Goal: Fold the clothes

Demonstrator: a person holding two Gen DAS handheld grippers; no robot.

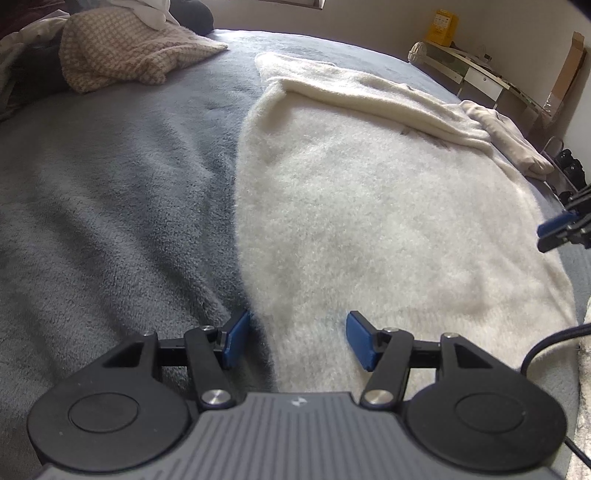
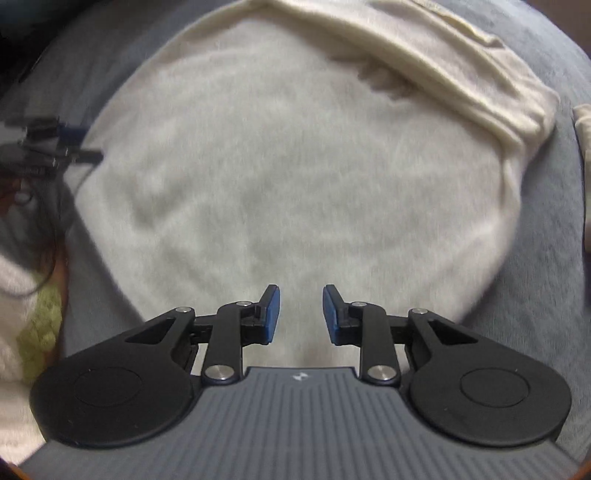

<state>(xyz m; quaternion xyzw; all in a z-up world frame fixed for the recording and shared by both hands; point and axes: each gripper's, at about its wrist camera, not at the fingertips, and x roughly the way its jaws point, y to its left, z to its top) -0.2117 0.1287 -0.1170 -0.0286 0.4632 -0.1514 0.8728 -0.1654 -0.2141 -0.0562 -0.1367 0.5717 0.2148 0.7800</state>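
Observation:
A cream fuzzy sweater (image 1: 369,221) lies spread flat on a grey fleece blanket (image 1: 110,221). One sleeve (image 1: 369,99) is folded across its far part. My left gripper (image 1: 297,328) hovers open over the sweater's near left edge, one finger above the blanket and the other above the knit, with nothing between them. At the right edge of the left wrist view, my right gripper (image 1: 565,229) shows over the sweater's right side. In the blurred right wrist view, the right gripper (image 2: 301,299) points down over the sweater (image 2: 295,166) with a narrow empty gap. The left gripper (image 2: 55,140) is at far left.
A beige houndstooth garment (image 1: 129,48) is heaped at the blanket's far left. Another cream piece (image 1: 517,144) lies at the far right edge. A low shelf (image 1: 480,74) with a yellow box (image 1: 441,27) stands by the wall. A black cable (image 1: 546,347) trails at near right.

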